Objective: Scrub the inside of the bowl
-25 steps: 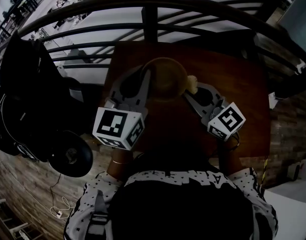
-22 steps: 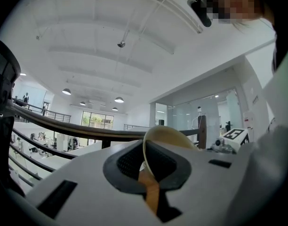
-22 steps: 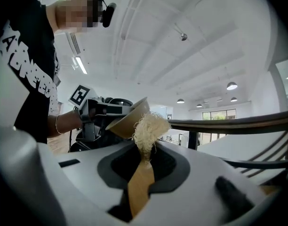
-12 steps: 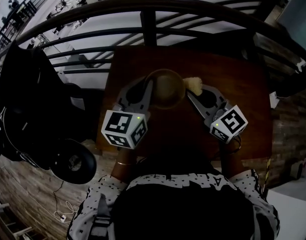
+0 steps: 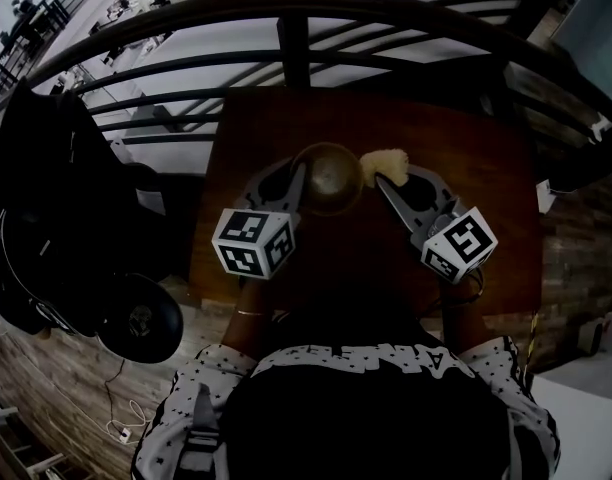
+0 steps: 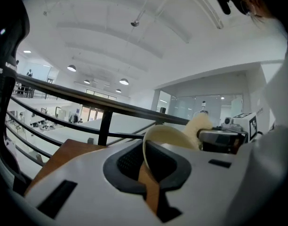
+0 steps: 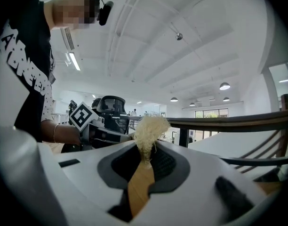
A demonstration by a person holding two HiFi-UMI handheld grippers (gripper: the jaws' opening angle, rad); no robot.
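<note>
Lowered since a second ago, the left gripper (image 5: pixel 298 183) is bringing the bowl (image 5: pixel 329 176) down toward the table (image 5: pixel 476 168). Its jaws are clamping the bowl's left rim, I'd guess so that scrubbing won't push it around. The right gripper's (image 5: pixel 383 181) jaws are pinching a pale fibre scrubber (image 5: pixel 384 161), which is hanging just outside the bowl's right rim, seemingly waiting to go in once the bowl is steady.

table (image 5: pixel 486 193): brown wood | railing (image 5: pixel 336 3): dark, curved | ceiling (image 6: pixel 111 32): white, round lamps (image 6: pixel 124 82) | floor (image 5: pixel 46 378): wood planks
</note>
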